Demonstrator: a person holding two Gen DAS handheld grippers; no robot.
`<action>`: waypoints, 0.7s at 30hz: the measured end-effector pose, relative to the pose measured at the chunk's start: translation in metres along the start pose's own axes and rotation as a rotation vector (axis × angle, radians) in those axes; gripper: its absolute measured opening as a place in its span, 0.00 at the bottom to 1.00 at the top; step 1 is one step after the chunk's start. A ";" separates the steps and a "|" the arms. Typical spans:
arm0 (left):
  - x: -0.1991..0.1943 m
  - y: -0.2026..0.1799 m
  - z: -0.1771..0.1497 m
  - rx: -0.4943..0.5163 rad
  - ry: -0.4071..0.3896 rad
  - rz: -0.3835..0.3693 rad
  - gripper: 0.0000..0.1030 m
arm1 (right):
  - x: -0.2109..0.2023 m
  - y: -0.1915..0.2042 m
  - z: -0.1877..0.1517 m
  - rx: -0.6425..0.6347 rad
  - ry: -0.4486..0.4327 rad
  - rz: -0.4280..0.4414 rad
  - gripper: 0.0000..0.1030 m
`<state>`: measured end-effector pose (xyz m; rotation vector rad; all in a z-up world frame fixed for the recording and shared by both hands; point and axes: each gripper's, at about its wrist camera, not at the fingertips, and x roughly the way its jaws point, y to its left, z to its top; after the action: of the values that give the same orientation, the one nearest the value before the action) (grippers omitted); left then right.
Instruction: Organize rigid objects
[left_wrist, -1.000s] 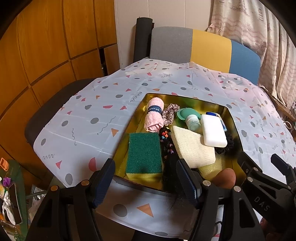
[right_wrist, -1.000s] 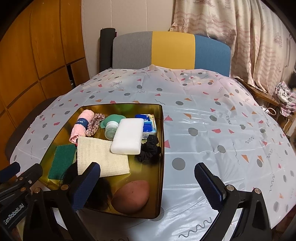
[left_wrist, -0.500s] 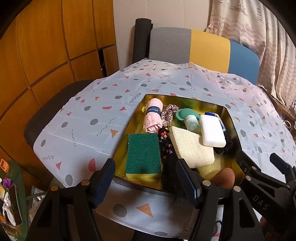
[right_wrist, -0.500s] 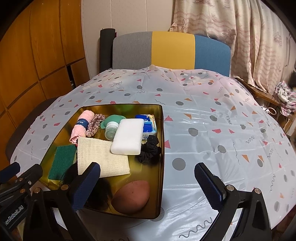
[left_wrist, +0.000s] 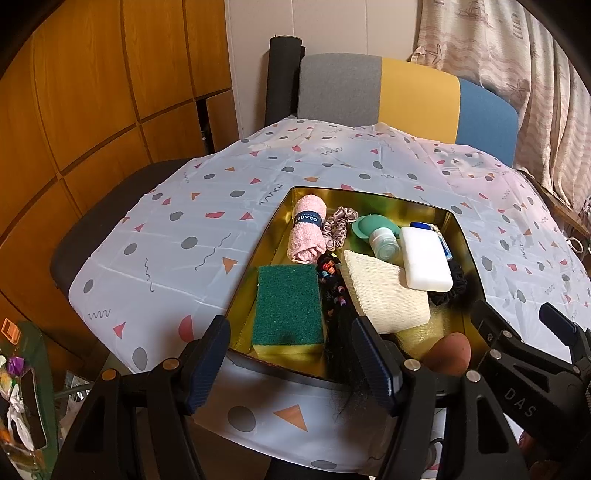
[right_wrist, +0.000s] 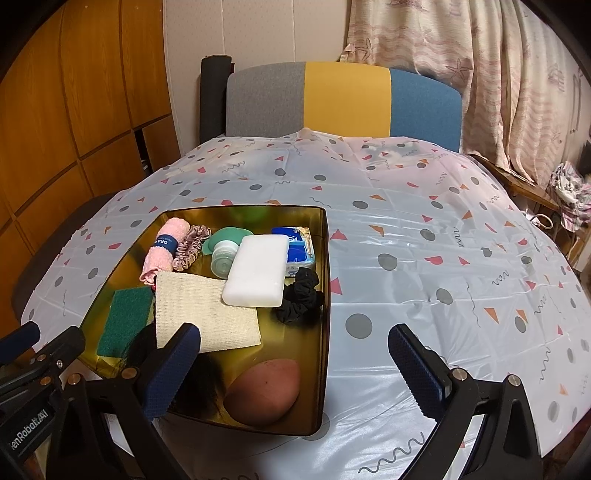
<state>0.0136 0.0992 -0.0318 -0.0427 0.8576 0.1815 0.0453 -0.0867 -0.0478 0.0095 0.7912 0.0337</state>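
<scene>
A gold tray (left_wrist: 461, 236) (right_wrist: 327, 280) sits on the patterned tablecloth, holding a green sponge (left_wrist: 288, 304) (right_wrist: 123, 319), a pink rolled towel (left_wrist: 306, 229), a cream cloth (left_wrist: 384, 295), a white block (left_wrist: 424, 258) (right_wrist: 258, 271), a small clear bottle (right_wrist: 221, 258), a blue packet (right_wrist: 297, 245), scrunchies, a black hair piece (left_wrist: 338, 325) and a brown egg-shaped object (right_wrist: 264, 391). My left gripper (left_wrist: 291, 363) is open and empty at the tray's near edge, over the sponge. My right gripper (right_wrist: 293, 371) is open and empty, above the tray's near right corner.
The round table (right_wrist: 443, 240) has bare cloth to the right of the tray and behind it. A grey, yellow and blue chair (right_wrist: 343, 99) stands at the far side. Wooden panels (left_wrist: 92, 92) are on the left. Clutter (left_wrist: 18, 387) lies low at left.
</scene>
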 end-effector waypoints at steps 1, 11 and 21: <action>0.000 0.000 0.000 0.000 0.001 -0.001 0.67 | 0.000 0.000 0.000 -0.001 0.001 0.001 0.99; 0.001 -0.001 -0.001 0.005 0.002 0.000 0.67 | 0.000 0.000 -0.001 0.001 0.003 0.000 0.99; 0.000 -0.002 0.000 0.010 -0.001 0.001 0.67 | 0.001 -0.001 -0.001 0.001 0.007 0.001 0.99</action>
<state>0.0140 0.0976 -0.0323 -0.0332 0.8579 0.1780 0.0455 -0.0875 -0.0496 0.0108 0.7981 0.0340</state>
